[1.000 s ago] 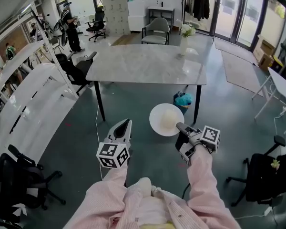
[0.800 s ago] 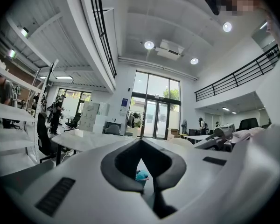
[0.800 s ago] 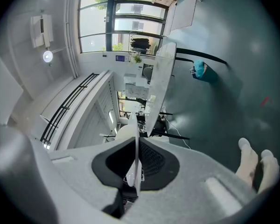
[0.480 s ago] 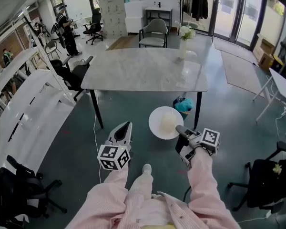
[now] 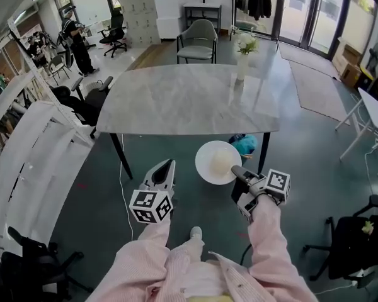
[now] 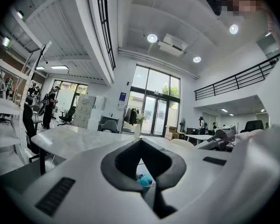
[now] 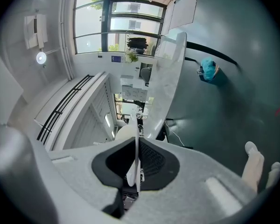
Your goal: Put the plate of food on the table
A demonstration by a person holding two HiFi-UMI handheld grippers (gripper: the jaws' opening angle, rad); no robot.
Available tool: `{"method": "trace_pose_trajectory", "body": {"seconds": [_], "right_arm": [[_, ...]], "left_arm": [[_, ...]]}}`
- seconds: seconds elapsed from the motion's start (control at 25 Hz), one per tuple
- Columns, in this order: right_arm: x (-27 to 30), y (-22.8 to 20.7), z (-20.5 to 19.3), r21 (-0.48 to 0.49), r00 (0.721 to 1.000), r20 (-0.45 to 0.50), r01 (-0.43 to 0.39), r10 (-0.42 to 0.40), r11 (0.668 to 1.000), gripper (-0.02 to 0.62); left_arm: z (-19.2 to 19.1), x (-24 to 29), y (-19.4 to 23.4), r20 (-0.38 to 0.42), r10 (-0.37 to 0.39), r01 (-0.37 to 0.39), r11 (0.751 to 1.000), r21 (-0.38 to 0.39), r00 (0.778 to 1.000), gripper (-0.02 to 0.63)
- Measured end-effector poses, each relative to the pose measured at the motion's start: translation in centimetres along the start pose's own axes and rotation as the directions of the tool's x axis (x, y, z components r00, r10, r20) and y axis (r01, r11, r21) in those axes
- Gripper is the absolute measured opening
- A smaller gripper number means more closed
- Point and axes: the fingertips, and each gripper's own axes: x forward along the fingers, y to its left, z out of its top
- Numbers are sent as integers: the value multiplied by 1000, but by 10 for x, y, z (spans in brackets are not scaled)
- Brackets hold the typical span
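Observation:
A white plate (image 5: 218, 162) with a pale mound of food hangs level over the dark floor, just short of the marble table's (image 5: 189, 99) near edge. My right gripper (image 5: 238, 172) is shut on the plate's near right rim. In the right gripper view the rim (image 7: 136, 143) shows edge-on, pinched between the pads. My left gripper (image 5: 166, 165) hovers left of the plate, apart from it, shut with nothing in it. In the left gripper view its jaws (image 6: 141, 146) meet, and the tabletop (image 6: 79, 136) stretches ahead.
A vase of flowers (image 5: 242, 55) stands at the table's far right. A teal bag (image 5: 244, 145) lies on the floor by the near right table leg (image 5: 263, 153). There are white shelves (image 5: 31, 143) at left, office chairs (image 5: 82, 96) beyond, and a black chair (image 5: 353, 244) at right.
The view has advanced toward the table, which now sits nearer and larger. Both grippers and the held plate keep their places relative to the body.

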Motion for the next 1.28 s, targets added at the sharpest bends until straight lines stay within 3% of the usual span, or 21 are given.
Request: {"method": "trace_pose_trajectory", "body": {"seconds": [0.56,0.96,1.28], "right_arm": [[106,2,73,5,999,32,-9,9,1000,20],[153,-13,111,25,1000,29,5,-6,1000,20],[207,-19,168,30,1000,14,9,-9,999,20]], "left_arm": [[17,113,75,-16,-41,41,999,-25,999,-3],[10,163,111,-38,-20,18,998,-60,999,-3],[16,229,141,-46,2,-6,997,-82,999,-3]]}}
